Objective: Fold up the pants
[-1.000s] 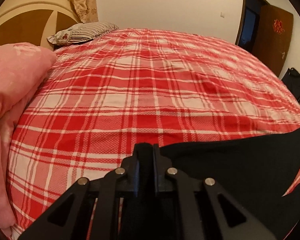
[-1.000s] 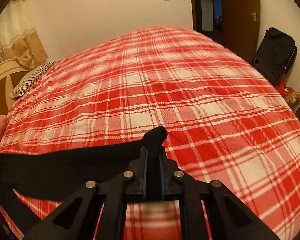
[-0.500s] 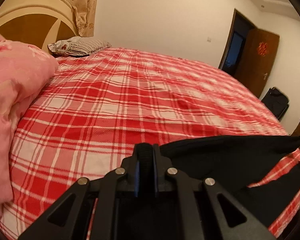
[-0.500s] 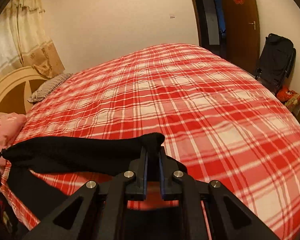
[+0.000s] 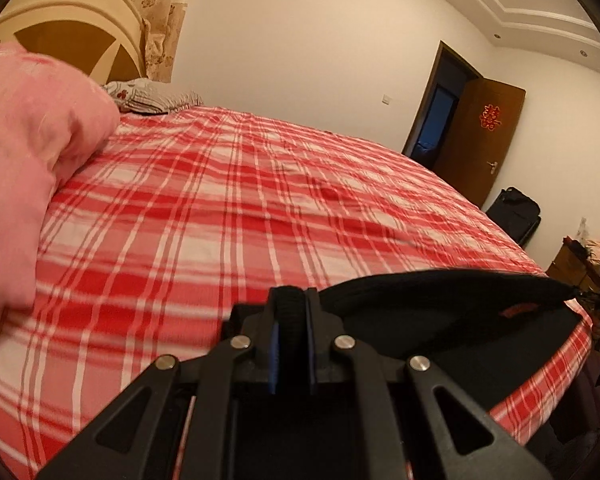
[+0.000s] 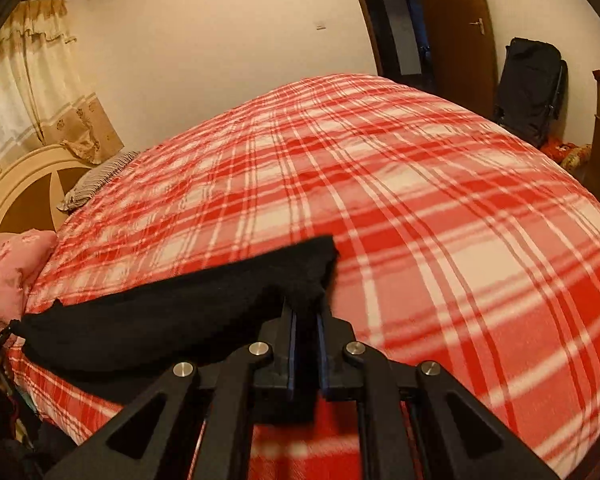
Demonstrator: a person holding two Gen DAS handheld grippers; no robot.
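On the left, a pink quilt (image 5: 24, 152) bunches at the bed's (image 5: 228, 216) edge. The left gripper (image 5: 291, 300) is clamped on one end of the black pants (image 5: 440, 308); the right gripper (image 6: 305, 312) pinches the other end, so the cloth hangs stretched between them just above the plaid sheet. The step looks like carrying the pants out to spread them. Next calls for lowering both ends evenly, kept taut. No containers show.
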